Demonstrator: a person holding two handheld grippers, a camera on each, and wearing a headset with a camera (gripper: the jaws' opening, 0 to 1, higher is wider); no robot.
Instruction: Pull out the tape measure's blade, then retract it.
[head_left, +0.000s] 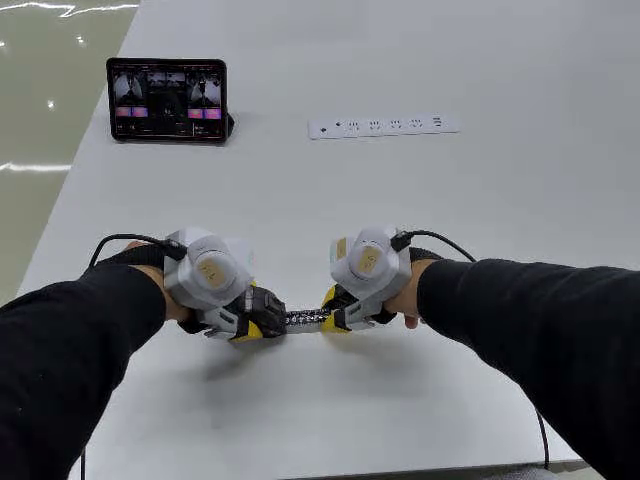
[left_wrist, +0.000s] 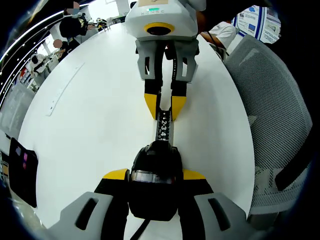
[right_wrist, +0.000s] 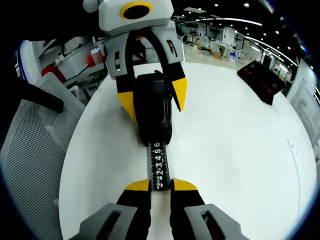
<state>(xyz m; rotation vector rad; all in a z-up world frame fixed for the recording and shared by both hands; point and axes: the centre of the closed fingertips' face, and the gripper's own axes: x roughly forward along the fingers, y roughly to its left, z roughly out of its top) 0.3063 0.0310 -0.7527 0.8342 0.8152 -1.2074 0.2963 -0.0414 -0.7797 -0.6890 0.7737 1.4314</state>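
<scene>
The left gripper (left_wrist: 155, 175), grey plastic with yellow-tipped jaws, was clamped across the rounded black case of the tape measure (right_wrist: 154, 107), held close over the smooth white table (head_left: 400, 200) near the person's edge of it. The right gripper (right_wrist: 161, 186), its jaws closed together, pinched the tip of the blade (right_wrist: 158, 167), a narrow flat dark strip printed with white numerals, with a short length showing between the two facing grippers. Farther back on the table stood a dark rectangular tablet (head_left: 167, 98), propped up, and a long white power strip (head_left: 384, 126) lay flat.
</scene>
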